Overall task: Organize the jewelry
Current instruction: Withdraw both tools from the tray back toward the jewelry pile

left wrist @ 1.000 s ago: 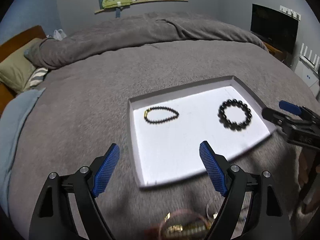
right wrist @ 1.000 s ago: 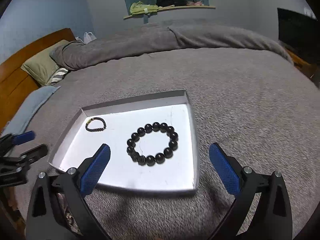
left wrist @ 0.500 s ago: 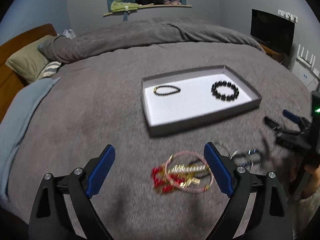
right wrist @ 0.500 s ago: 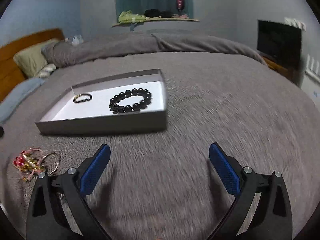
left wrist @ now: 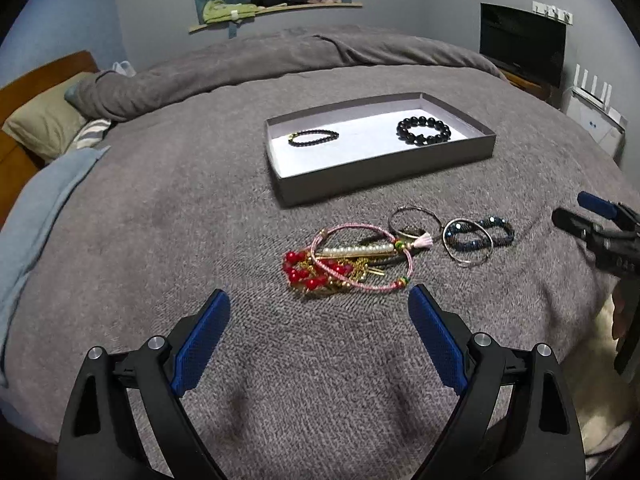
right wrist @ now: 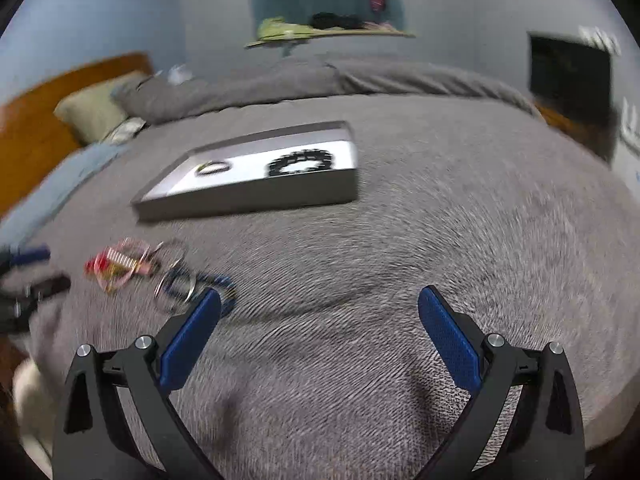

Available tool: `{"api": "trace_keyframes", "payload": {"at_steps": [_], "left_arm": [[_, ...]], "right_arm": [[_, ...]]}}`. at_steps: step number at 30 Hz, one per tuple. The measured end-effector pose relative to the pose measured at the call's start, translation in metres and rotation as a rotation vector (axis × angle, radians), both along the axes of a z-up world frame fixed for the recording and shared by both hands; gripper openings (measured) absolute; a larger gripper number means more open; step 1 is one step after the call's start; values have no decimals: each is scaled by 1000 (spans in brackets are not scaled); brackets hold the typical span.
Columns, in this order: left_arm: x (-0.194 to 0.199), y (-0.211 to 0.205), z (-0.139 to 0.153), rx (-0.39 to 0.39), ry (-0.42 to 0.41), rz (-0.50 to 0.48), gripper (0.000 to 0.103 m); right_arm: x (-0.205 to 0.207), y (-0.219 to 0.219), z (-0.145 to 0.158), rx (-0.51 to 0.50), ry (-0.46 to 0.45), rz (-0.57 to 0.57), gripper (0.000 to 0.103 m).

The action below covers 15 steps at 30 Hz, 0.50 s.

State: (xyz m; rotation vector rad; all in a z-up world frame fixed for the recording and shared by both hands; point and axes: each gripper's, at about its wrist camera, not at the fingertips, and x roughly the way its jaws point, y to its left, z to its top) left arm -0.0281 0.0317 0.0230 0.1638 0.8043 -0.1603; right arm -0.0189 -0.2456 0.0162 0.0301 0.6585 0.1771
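Note:
A grey tray [left wrist: 384, 178] with a white floor lies on the grey blanket and holds a thin black bracelet [left wrist: 314, 137] and a chunky black bead bracelet [left wrist: 424, 131]. In front of it lies a tangle of jewelry [left wrist: 348, 260]: red beads, pink cord loops, pearls, gold pieces. Silver bangles and a blue bead bracelet [left wrist: 478, 236] lie to its right. My left gripper [left wrist: 318, 308] is open, just short of the tangle. My right gripper [right wrist: 320, 304] is open over bare blanket, with the blurred blue bracelet [right wrist: 192, 284] beside its left finger and the tray [right wrist: 256, 200] beyond.
The bed's blanket [left wrist: 160, 240] spreads all around. Pillows [left wrist: 44, 124] and a wooden headboard sit at the far left. A dark screen [left wrist: 522, 48] and a white unit stand at the right. A shelf with clothes [left wrist: 276, 4] hangs on the far wall.
Both grippers have pulled back from the tray toward the near side of the bed. The loose jewelry pile has come into full view ahead of the left gripper.

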Motion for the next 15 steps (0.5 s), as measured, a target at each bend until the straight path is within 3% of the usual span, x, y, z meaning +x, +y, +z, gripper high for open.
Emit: {"api": "trace_keyframes", "payload": {"at_steps": [3,7,13,15], "left_arm": [[-5,5,2,-33,-7,-21,90],[-4,10,5,-67,-30,-28,90],[4,13,-2,-79,-30,-48,90],[7,13,-5,-90,-19,-54,90]], "right_arm": [[-11,23,2,-91,-16,101,98],[-16,45,5,-111,-31,210,98],[-7,66,3,-132,-36,268,97],[-1,68,-2,-143,-22,277,92]]}}
